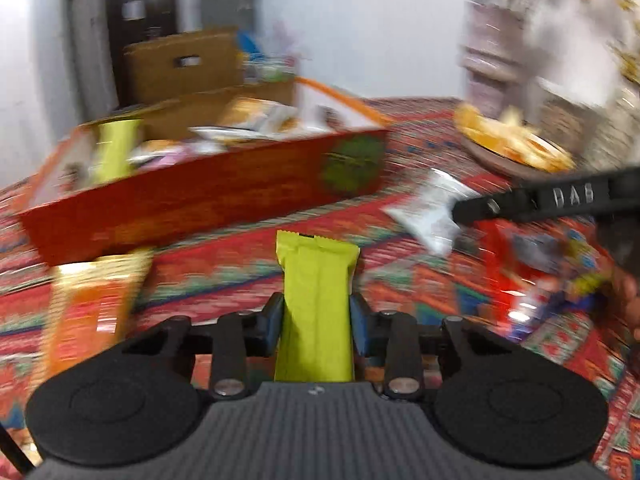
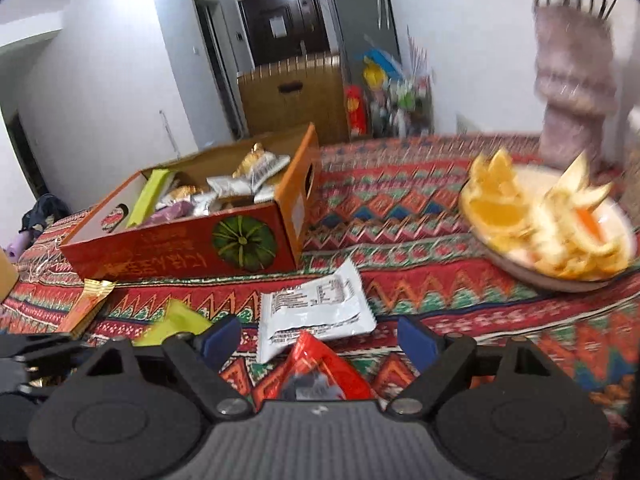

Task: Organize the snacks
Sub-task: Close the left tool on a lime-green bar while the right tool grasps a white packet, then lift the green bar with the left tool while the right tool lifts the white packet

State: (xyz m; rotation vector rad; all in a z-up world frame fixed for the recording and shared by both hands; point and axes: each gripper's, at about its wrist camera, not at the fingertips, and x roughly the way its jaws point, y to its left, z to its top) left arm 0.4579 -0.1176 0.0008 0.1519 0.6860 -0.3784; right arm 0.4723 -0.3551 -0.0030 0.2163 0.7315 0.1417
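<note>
Closest to my left camera, the left hand-held gripper (image 1: 316, 316) is clenched on a yellow-green bar (image 1: 316, 300), a flat, smooth foil wrapper with a crimped top edge standing up between the blue pads. No earlier view is on hand, so I describe only this grip. My right hand-held gripper (image 2: 318, 338) stands released, blue pads wide apart, with a glossy red packet (image 2: 324, 368) lying between them and neither pad pressing on it. Just beyond that packet lies a white pouch (image 2: 316, 312), flat, crinkled, printed with small text. An orange bar (image 1: 90, 312) lies on the worktop (image 2: 420, 216) to the left, near the box. The worktop is covered in a woven cloth of red, green and blue zigzags. The red cardboard box (image 2: 180, 248), with a green round print on its side, sits behind these loose snacks, open-topped and partly filled with foil packets and another yellow-green bar. To the right stands a round plate (image 2: 560, 280) of orange peel, well apart from the box. Motion blur smears the left view.
</note>
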